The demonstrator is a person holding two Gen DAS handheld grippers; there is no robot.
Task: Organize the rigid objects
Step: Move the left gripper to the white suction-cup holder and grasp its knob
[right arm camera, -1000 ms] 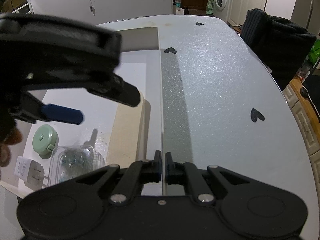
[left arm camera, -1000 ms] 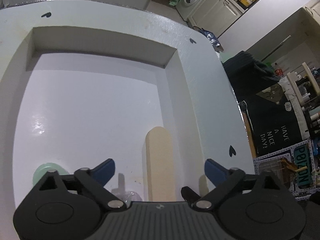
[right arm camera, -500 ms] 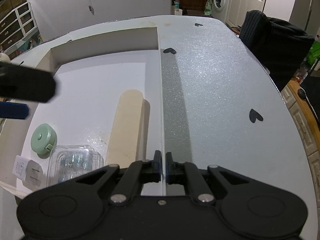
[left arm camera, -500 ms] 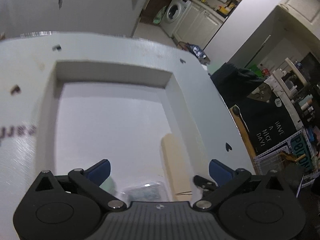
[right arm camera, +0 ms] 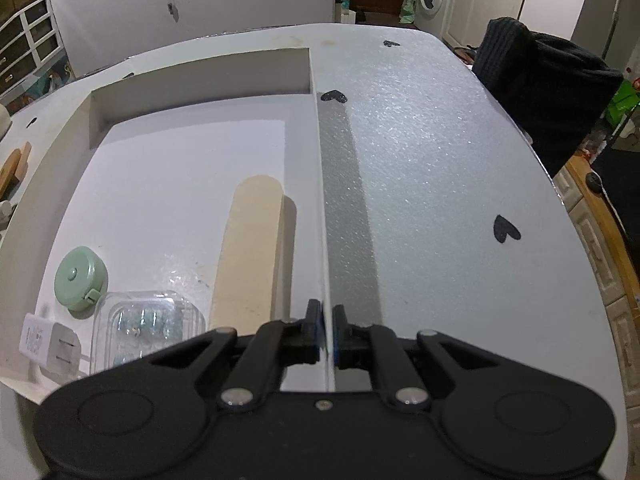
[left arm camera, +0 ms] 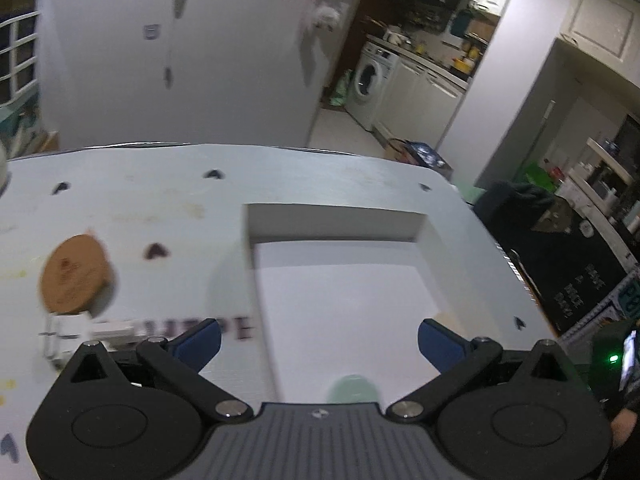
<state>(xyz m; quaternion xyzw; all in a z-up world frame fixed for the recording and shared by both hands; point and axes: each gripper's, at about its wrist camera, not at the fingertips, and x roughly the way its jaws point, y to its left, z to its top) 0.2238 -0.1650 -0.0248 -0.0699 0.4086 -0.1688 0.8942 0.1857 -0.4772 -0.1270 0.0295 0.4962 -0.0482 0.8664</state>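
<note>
Here, the white table (right arm camera: 440, 168) holds a recessed tray (right arm camera: 192, 80); right claw (right arm camera: 327, 332) clamps its wall, left claw (left arm camera: 319, 340) gapes.

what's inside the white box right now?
In the white box: a green tape measure, a clear plastic case, a white charger and a beige strip. The right gripper hides the near edge.

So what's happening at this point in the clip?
A person is sorting small items into a shallow white box. The right gripper is shut on the box's thin right wall, steadying it. The left gripper is wide open and empty. Inside lie a round mint-green tape measure, a clear plastic case, a white plug adapter and a flat beige stick. A round cork coaster remains outside.
</note>
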